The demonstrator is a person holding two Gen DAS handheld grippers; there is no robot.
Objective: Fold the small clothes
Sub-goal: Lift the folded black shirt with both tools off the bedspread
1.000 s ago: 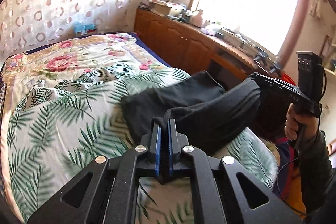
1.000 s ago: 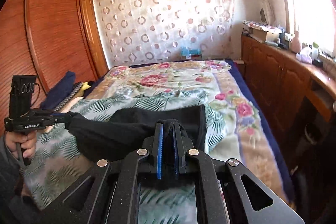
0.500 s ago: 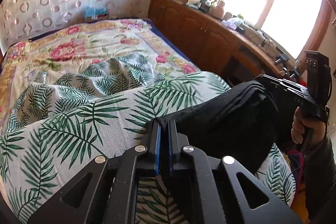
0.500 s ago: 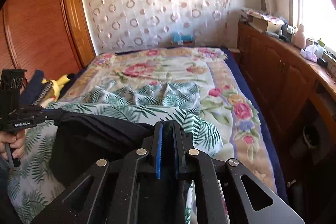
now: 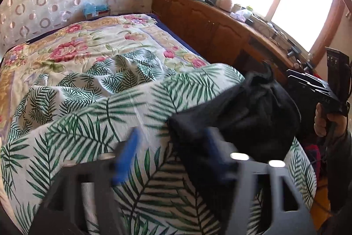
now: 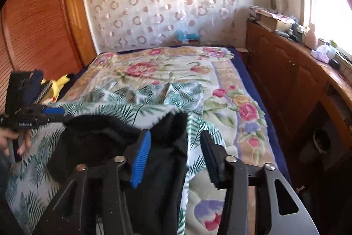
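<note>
A black garment [image 5: 239,116] lies bunched on the palm-leaf sheet [image 5: 92,124] near the bed's front edge. It also shows in the right wrist view [image 6: 114,147]. My left gripper [image 5: 173,147] is open and blurred, with the garment's near edge lying by its right finger. My right gripper [image 6: 176,142] is open, and the cloth lies between and under its fingers, not pinched. Each gripper shows in the other's view, the right [image 5: 312,89] and the left [image 6: 41,116].
A floral quilt [image 6: 176,67] covers the far bed. A wooden cabinet [image 5: 211,28] with clutter runs along the window side. A wooden wardrobe [image 6: 41,32] stands at left, with dark and yellow items [image 6: 55,83] beside the bed.
Both grippers have opened and let go of the black garment, which has dropped in a bunch onto the palm-leaf sheet. Both grippers pulled back towards the bed's front edge.
</note>
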